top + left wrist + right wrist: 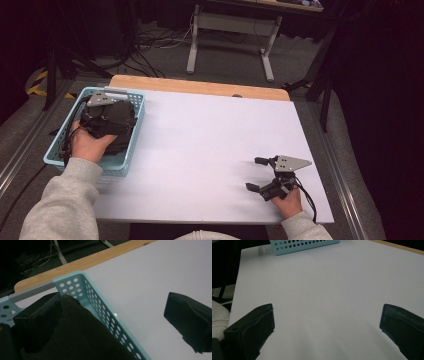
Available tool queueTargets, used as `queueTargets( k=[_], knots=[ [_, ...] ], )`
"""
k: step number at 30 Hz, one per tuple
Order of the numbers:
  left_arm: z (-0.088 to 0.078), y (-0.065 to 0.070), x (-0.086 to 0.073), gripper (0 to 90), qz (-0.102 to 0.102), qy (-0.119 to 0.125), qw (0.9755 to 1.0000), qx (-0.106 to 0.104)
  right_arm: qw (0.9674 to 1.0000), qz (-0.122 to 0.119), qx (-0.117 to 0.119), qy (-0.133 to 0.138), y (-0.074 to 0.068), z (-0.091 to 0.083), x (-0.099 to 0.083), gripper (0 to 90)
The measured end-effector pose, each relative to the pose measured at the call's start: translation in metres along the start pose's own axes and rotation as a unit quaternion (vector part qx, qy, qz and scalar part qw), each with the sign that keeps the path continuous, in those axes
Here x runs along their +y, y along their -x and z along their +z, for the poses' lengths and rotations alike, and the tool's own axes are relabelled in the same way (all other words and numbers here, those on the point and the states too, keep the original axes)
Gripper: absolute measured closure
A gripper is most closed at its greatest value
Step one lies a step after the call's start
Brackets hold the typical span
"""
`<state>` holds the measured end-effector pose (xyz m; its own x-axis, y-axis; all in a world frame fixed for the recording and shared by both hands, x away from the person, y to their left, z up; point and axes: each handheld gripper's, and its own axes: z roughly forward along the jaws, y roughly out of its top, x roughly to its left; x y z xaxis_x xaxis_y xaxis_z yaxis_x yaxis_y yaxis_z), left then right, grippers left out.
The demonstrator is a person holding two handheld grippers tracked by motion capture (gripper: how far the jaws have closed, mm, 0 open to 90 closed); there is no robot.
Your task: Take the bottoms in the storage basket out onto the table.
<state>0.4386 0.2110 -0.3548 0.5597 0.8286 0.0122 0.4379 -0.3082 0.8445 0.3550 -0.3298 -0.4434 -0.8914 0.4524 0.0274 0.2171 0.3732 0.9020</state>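
- Left gripper: held over the light blue perforated basket at the table's left edge; its body and grey plate cover most of the basket's inside in the high view. In the left gripper view the jaws stand wide apart, one inside the basket, the other out over the white table top.
- Dark cloth: lies in the basket, against the inner wall and just beside the left-hand jaw. Whether that jaw touches it cannot be told; the cloth's full extent is cut off at the bottom edge, and its kind is too dark to make out.
- Left hand: grips the gripper from below, grey sleeve behind it; black cable trails over the basket's near-left corner.
- Right gripper: rests near the table's front right corner, well apart from the basket. Jaws wide, nothing between them, bare white surface in the gap. Right hand partly cut off by the table edge.
- Table: white top, with a strip of light wood along the far edge.
- Room: grey carpeted floor, loose cables and a second table's white legs beyond; sides fall into darkness, detail unreadable.
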Motion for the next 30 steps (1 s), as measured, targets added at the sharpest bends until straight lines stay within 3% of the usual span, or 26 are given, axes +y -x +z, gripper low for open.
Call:
queueTargets(
  k=[11,20,26,30],
  knots=[
    [0.004,-0.019,-0.001,3.6,-0.009,-0.033,0.9993,0.016,1.0,0.0,0.0,-0.001,0.0,0.0,0.0,0.6],
    [0.006,-0.036,-0.007,4.0,-0.027,-0.059,0.9975,0.03,1.0,-0.002,0.001,-0.001,0.0,0.0,0.0,0.6],
    [0.009,-0.047,-0.009,2.7,-0.041,-0.084,0.995,0.036,1.0,-0.003,0.001,-0.003,-0.001,0.001,0.0,0.6],
    [0.011,-0.055,-0.01,1.5,-0.054,-0.104,0.9922,0.044,1.0,-0.004,0.001,-0.003,-0.001,0.001,0.0,0.6]
  ],
)
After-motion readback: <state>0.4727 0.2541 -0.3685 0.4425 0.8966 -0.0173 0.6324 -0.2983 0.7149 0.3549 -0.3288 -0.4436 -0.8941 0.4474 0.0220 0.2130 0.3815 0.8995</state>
